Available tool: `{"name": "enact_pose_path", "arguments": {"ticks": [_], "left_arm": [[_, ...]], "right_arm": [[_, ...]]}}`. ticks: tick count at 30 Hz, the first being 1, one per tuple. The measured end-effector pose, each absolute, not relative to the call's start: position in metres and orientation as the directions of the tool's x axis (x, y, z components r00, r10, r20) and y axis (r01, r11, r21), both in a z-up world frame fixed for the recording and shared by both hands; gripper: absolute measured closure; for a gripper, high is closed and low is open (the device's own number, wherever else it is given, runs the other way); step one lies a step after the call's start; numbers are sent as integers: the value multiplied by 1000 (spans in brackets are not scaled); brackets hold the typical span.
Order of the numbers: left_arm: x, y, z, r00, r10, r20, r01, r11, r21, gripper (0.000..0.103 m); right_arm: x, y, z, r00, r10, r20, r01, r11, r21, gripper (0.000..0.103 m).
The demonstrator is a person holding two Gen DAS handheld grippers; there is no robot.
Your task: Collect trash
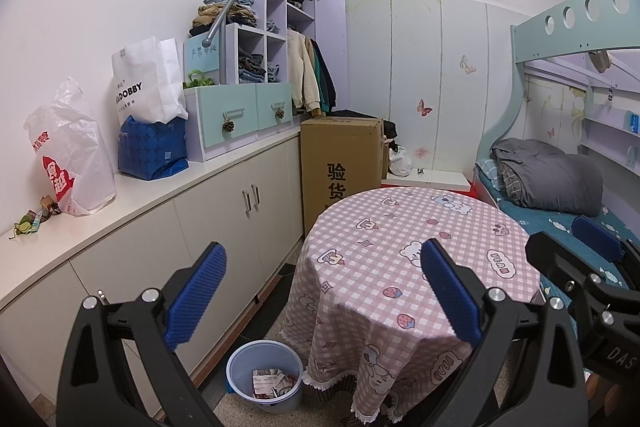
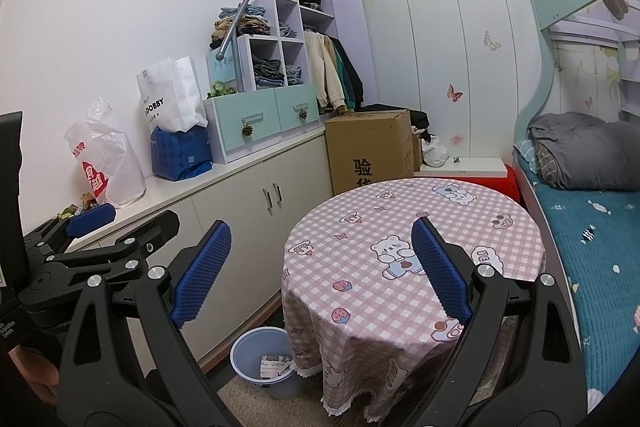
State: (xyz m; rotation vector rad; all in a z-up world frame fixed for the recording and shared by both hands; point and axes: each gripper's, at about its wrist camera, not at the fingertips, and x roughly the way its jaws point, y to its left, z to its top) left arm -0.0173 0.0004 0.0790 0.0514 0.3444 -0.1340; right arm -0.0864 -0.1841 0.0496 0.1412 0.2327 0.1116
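A light blue trash bin (image 1: 265,375) stands on the floor left of the round table, with paper scraps inside; it also shows in the right wrist view (image 2: 264,361). Small wrappers and scraps (image 1: 34,217) lie on the white counter at far left, also in the right wrist view (image 2: 82,205). My left gripper (image 1: 324,295) is open and empty, held above the table's near edge. My right gripper (image 2: 320,273) is open and empty beside it. Each gripper shows in the other's view: the right one (image 1: 592,267), the left one (image 2: 92,227).
A round table with a pink checked cloth (image 1: 420,239) fills the middle. A white counter with cabinets (image 1: 224,195) runs along the left, holding plastic and paper bags (image 1: 76,151) and a drawer unit. A cardboard box (image 1: 340,163) stands behind the table. A bunk bed (image 1: 568,203) is at right.
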Motion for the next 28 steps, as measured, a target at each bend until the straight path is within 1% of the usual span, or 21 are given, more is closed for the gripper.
{"name": "enact_pose_path", "arguments": {"ticks": [21, 24, 28], "left_arm": [[-11, 1, 72, 930, -125, -347, 148, 988, 41, 7], [-6, 1, 69, 928, -121, -354, 147, 988, 48, 7], [10, 1, 61, 916, -106, -386, 136, 989, 53, 7]], "right_arm": [[-85, -186, 47, 965, 128, -228, -93, 983, 159, 13], [-79, -187, 44, 964, 129, -234, -90, 982, 167, 13], [-62, -192, 37, 957, 129, -259, -82, 979, 185, 13]]}}
